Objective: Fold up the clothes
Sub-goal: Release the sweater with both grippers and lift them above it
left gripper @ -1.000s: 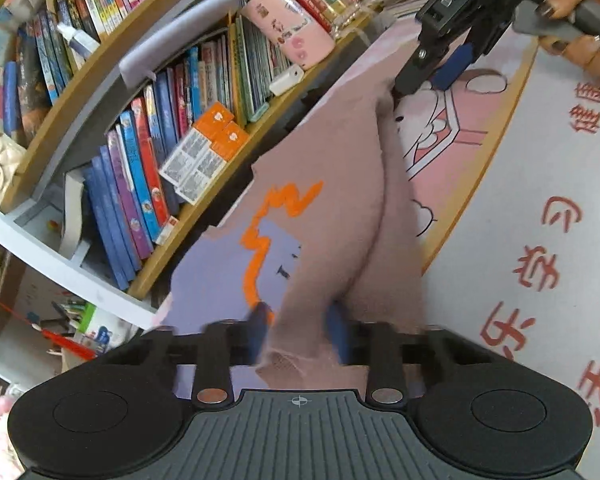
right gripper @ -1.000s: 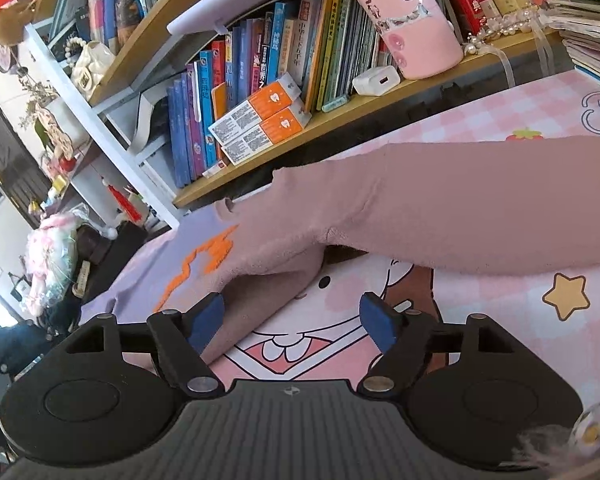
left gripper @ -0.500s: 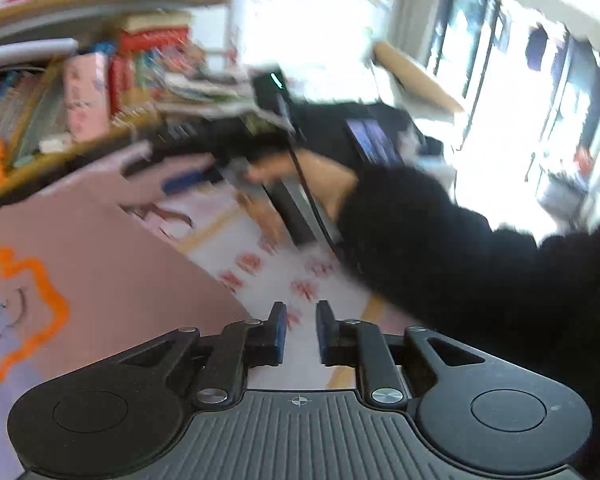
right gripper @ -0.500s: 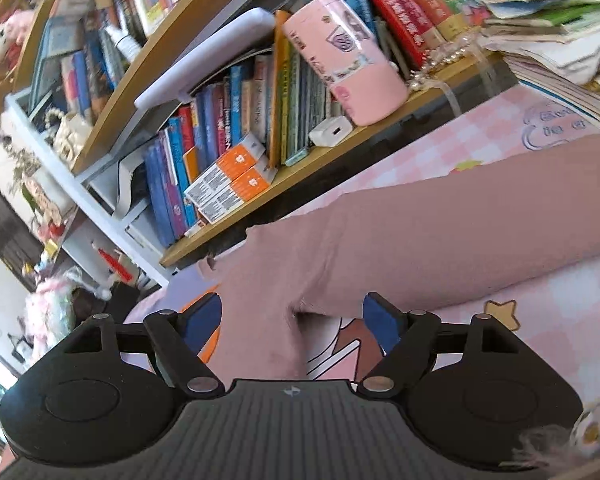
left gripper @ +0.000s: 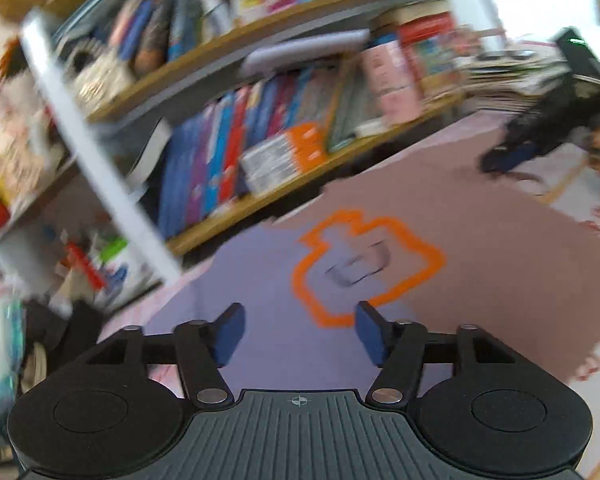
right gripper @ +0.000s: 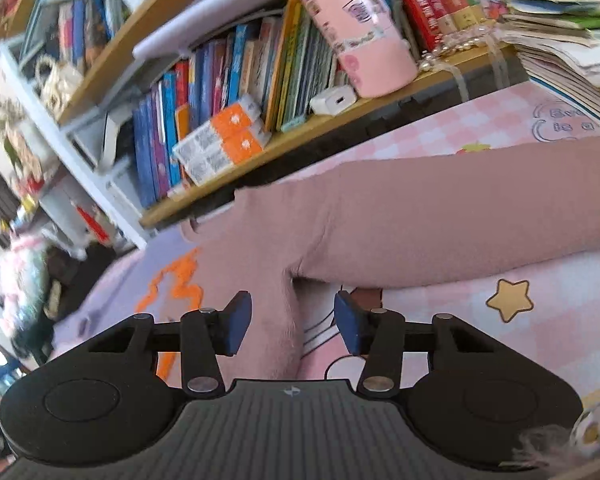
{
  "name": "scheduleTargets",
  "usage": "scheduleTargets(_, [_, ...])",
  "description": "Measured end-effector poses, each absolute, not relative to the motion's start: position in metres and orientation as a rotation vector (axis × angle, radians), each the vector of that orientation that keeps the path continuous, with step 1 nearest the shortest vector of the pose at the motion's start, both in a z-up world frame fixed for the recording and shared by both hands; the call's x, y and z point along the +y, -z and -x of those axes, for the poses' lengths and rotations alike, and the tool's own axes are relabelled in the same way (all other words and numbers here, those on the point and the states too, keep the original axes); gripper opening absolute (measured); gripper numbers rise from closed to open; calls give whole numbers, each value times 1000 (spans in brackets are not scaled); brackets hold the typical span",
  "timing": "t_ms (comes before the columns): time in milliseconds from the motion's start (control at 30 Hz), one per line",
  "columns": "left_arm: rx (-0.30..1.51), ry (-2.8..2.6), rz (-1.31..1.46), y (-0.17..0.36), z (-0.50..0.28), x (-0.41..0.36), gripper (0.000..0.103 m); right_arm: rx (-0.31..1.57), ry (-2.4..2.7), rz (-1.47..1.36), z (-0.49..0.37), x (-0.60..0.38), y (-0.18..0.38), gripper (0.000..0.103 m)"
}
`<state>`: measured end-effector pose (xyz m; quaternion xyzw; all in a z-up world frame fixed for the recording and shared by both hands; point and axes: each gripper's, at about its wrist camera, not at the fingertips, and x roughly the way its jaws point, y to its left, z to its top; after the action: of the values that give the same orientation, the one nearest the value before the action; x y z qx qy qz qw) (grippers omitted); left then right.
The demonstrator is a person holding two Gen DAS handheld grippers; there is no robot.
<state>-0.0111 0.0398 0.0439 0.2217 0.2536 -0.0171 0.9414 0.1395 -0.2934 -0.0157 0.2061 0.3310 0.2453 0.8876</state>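
A pink and lilac sweater (left gripper: 480,240) with an orange-outlined patch (left gripper: 364,264) lies flat on the table. My left gripper (left gripper: 298,334) is open and empty, just above the lilac part. My right gripper (right gripper: 292,326) is open and low over the sweater's body edge (right gripper: 276,320); the fabric lies between its jaws, ungripped. A pink sleeve (right gripper: 440,216) stretches across to the right. The right gripper also shows in the left wrist view (left gripper: 512,156), far right, blurred.
A bookshelf (right gripper: 260,80) full of books stands right behind the table, with a pink tumbler (right gripper: 360,32) and a white charger (right gripper: 334,101) on it. A pink cartoon mat (right gripper: 520,308) covers the table. Paper stacks (right gripper: 560,32) sit at the far right.
My left gripper let go of the pink sweater fabric, swung away and back, and now stands open over the spread sweater. My right gripper moved lower over the sweater's edge.
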Motion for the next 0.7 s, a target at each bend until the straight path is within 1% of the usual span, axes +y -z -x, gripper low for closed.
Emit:
scheduleTargets(100, [549, -46, -360, -37, 0, 60, 70, 708, -531, -344, -138, -276, 16, 45])
scheduleTargets(300, [609, -142, -237, -23, 3, 105, 70, 671, -518, -96, -123, -242, 14, 46])
scheduleTargets(400, [623, -151, -176, -22, 7, 121, 70, 666, -514, -45, -120, -235, 15, 49])
scheduleTargets(500, [635, -139, -108, -19, 6, 133, 70, 660, -511, 6, -117, -230, 16, 49])
scheduleTargets(567, [613, -157, -89, -20, 5, 139, 70, 657, -506, 28, -116, -228, 15, 48])
scheduleTargets(633, [580, -182, -71, -23, 5, 146, 70, 657, -490, 16, -117, -231, 15, 44])
scheduleTargets(700, [575, -182, -33, -24, 4, 154, 70, 661, -473, -14, -119, -237, 14, 45])
